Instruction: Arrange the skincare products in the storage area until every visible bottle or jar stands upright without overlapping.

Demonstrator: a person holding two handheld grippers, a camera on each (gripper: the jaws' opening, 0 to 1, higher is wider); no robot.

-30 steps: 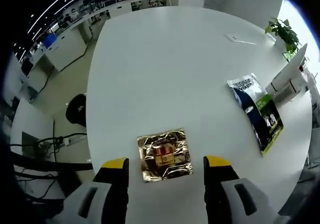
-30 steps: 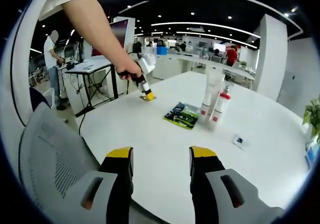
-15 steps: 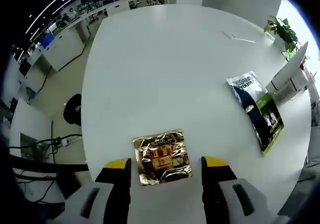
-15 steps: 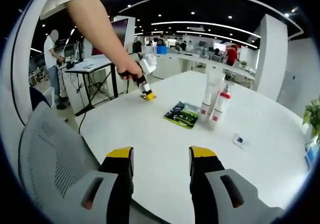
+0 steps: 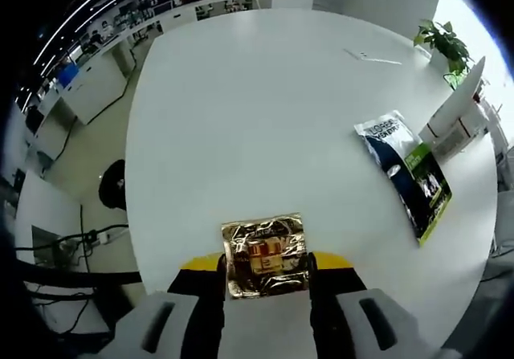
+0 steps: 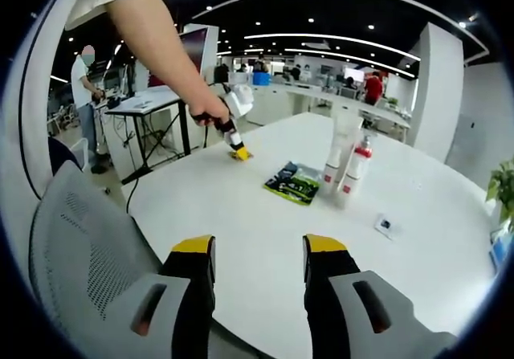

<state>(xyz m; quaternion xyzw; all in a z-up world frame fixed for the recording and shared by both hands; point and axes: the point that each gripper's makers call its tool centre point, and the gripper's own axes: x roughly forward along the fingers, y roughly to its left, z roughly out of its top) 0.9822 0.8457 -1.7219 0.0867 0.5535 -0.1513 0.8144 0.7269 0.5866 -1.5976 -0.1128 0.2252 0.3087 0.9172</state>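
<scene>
White round table, a few skincare items spread across it

My white table (image 5: 265, 110) carried a crinkled gold foil sachet (image 5: 266, 254) flat at its near edge, and a dark blue-and-green pouch (image 5: 407, 174) lay flat well apart from it toward the far side. In my right gripper view that same pouch (image 6: 294, 184) lay just beside two upright white bottles (image 6: 343, 170), one of them red-capped, while a small square packet (image 6: 385, 226) rested on the tabletop (image 6: 265, 222) nearby, apart from the bottles.

Print on the gold sachet (image 5: 266, 255) is too blurred to read.
</scene>
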